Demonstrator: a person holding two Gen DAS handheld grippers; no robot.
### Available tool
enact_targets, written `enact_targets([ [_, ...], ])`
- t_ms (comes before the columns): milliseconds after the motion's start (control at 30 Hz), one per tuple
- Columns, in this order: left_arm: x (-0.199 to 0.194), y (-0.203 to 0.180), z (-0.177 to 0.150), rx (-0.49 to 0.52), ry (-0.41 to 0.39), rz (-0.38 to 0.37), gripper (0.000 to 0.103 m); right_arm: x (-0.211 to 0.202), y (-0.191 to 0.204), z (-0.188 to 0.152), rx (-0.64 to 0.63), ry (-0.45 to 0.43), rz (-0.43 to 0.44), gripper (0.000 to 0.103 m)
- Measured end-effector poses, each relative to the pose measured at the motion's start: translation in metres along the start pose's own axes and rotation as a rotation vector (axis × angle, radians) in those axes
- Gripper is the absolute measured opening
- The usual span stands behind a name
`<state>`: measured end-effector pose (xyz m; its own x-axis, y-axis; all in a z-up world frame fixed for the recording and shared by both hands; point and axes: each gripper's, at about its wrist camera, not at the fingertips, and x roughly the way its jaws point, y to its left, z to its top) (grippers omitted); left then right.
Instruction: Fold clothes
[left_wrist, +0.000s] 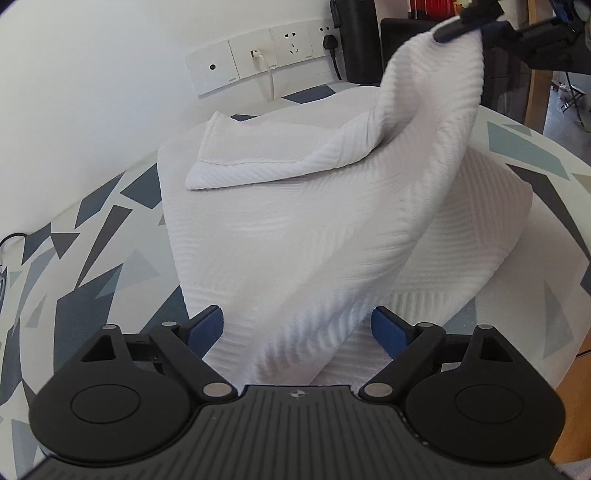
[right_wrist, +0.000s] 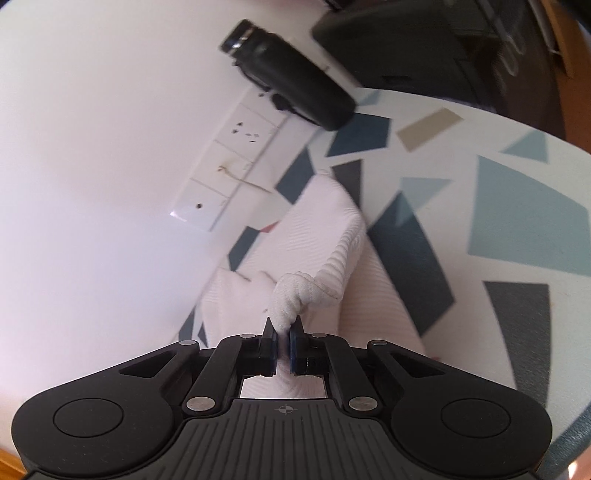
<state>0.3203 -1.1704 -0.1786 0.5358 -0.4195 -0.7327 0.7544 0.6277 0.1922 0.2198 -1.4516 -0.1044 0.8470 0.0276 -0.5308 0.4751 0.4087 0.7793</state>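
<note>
You are working on a white ribbed garment (left_wrist: 280, 229) that is lying on the patterned bench (left_wrist: 74, 258), near the wall with the socket panel (left_wrist: 258, 62).

Your right gripper (right_wrist: 283, 341) is pinching one corner of the garment between its pressed fingers (right_wrist: 269, 343) and is holding that corner raised above the bench. From it the cloth is hanging down in a twisted sweep over the rest of the piece.

Your left gripper (left_wrist: 297, 325) is sitting low at the near edge of the garment, its fingers (left_wrist: 207, 325) spread on either side of the cloth and gripping nothing.

A hemmed part (left_wrist: 236, 162) is lying doubled over the far side. Judged from this, the fold is partway: the raised corner is not laid down, and the cloth is neither flat nor squared.
</note>
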Motion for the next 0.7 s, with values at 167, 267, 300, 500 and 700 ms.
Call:
enact_targets([
  [167,-0.003,0.003,0.003,0.045,-0.043,0.149,0.088,-0.002,0.039,0.004,-0.023,-0.01,0.089,0.005],
  [267,-0.018,0.043,0.007,-0.169,-0.076,0.3,0.087,-0.011,0.059,0.006,-0.082,-0.036,0.125,0.005],
  [300,-0.02,0.05,0.004,-0.202,-0.074,0.308,0.086,-0.015,0.059,0.006,-0.085,-0.037,0.136,0.005],
  [500,-0.032,0.093,-0.014,-0.396,-0.054,0.352,0.086,-0.004,-0.008,-0.032,0.001,0.103,-0.02,0.005],
  [700,-0.024,0.095,-0.051,-0.387,0.055,0.315,0.089,0.001,-0.085,-0.073,0.194,0.163,-0.143,0.005],
])
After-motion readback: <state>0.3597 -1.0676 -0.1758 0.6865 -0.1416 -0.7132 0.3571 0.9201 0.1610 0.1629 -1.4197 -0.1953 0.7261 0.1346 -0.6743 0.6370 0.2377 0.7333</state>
